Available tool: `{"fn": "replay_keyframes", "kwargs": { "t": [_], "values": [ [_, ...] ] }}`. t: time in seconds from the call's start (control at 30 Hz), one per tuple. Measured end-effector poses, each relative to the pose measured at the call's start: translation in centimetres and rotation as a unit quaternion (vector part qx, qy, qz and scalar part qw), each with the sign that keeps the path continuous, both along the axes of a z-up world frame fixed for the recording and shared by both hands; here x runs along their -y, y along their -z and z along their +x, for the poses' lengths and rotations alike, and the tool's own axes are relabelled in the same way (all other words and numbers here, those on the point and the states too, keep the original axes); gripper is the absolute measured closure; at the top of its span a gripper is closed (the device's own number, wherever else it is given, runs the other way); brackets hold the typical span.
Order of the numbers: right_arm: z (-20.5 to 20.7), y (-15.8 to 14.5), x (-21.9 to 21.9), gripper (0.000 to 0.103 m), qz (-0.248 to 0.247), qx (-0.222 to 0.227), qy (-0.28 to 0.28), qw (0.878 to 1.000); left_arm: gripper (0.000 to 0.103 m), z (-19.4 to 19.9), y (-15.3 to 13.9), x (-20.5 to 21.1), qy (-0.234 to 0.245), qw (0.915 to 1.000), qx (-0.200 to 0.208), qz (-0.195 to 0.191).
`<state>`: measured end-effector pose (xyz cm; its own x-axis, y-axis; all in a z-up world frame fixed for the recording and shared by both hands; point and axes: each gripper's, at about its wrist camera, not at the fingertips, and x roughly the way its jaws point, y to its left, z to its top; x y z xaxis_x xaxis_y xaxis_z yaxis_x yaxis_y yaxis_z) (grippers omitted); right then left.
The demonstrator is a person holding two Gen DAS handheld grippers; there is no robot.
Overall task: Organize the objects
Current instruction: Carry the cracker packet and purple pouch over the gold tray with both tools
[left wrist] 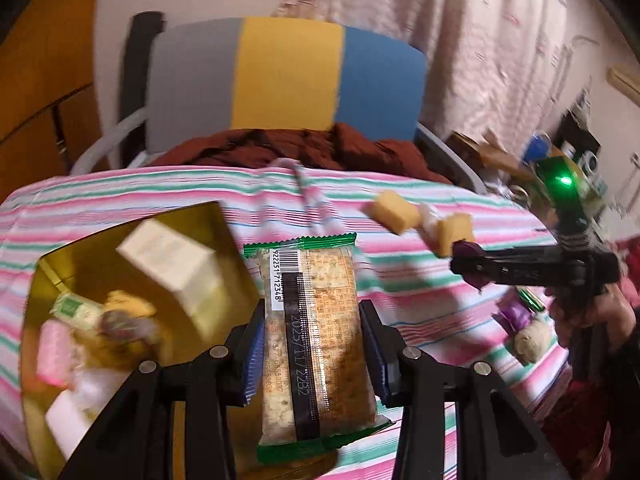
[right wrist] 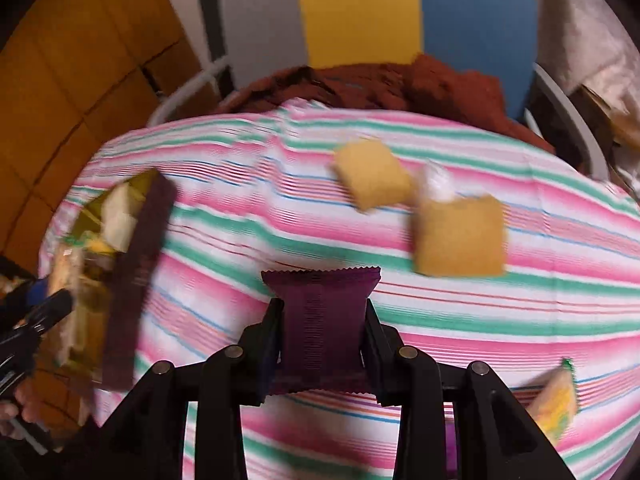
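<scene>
My left gripper point(left wrist: 312, 344) is shut on a green-edged cracker packet point(left wrist: 310, 308) with a barcode, held above the striped table beside the gold-lined box point(left wrist: 192, 220). The box holds a white carton point(left wrist: 176, 264), a pink packet and several other snacks. My right gripper point(right wrist: 322, 340) is shut on a purple snack packet point(right wrist: 320, 316) over the middle of the tablecloth; it also shows in the left wrist view, right gripper point(left wrist: 472, 264), at the right. Two yellow cake packets point(right wrist: 372, 174) point(right wrist: 460, 236) lie on the cloth beyond it. The box point(right wrist: 136, 280) appears at the left, with its dark purple side.
A pink, green and white striped cloth point(right wrist: 240, 240) covers the table. Behind it stands a chair with a grey, yellow and blue back point(left wrist: 288, 76) and a dark red garment point(left wrist: 288, 144). More snack packets point(left wrist: 528, 332) lie at the right. Another packet point(right wrist: 556, 404) lies near the right edge.
</scene>
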<state>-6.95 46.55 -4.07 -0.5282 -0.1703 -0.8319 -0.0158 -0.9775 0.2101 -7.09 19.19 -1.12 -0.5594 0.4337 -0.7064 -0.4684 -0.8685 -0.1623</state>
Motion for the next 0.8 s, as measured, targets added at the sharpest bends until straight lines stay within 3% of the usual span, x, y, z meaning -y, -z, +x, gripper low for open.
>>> {"fn": "replay_keyframes", "kwargs": {
  "t": [0.27, 0.43, 0.57, 0.6, 0.67, 0.7, 0.8],
  "values": [
    [0.6, -2.7, 11.1, 0.066, -0.032, -0.039, -0.094, 0.994, 0.060, -1.6, -0.2, 8.2, -0.091, 0.9957, 0.001, 0.017],
    [1.1, -2.2, 17.0, 0.066, -0.039, -0.031, -0.146, 0.988, 0.060, -2.6, -0.2, 12.3, -0.131, 0.9911, 0.002, 0.027],
    [1.0, -1.0, 20.6, 0.065, -0.049, -0.020, -0.158, 0.986, 0.060, -4.2, -0.6, 14.1, -0.134, 0.9903, 0.004, 0.038],
    [0.9, -0.8, 21.1, 0.063, -0.051, -0.017, -0.158, 0.986, 0.059, -4.8, -0.6, 14.2, -0.131, 0.9905, 0.012, 0.038],
    [0.9, -0.4, 22.0, 0.041, -0.062, -0.016, -0.157, 0.986, 0.054, -5.8, -0.4, 14.8, -0.138, 0.9892, 0.023, 0.043],
    [0.9, -0.3, 22.4, 0.037, -0.064, -0.016, -0.156, 0.986, 0.051, -5.9, -0.3, 15.0, -0.141, 0.9888, 0.025, 0.043],
    [1.3, 0.0, 23.2, 0.035, -0.059, -0.014, -0.159, 0.985, 0.051, -6.0, -0.3, 15.9, -0.152, 0.9867, 0.026, 0.052]
  ]
}}
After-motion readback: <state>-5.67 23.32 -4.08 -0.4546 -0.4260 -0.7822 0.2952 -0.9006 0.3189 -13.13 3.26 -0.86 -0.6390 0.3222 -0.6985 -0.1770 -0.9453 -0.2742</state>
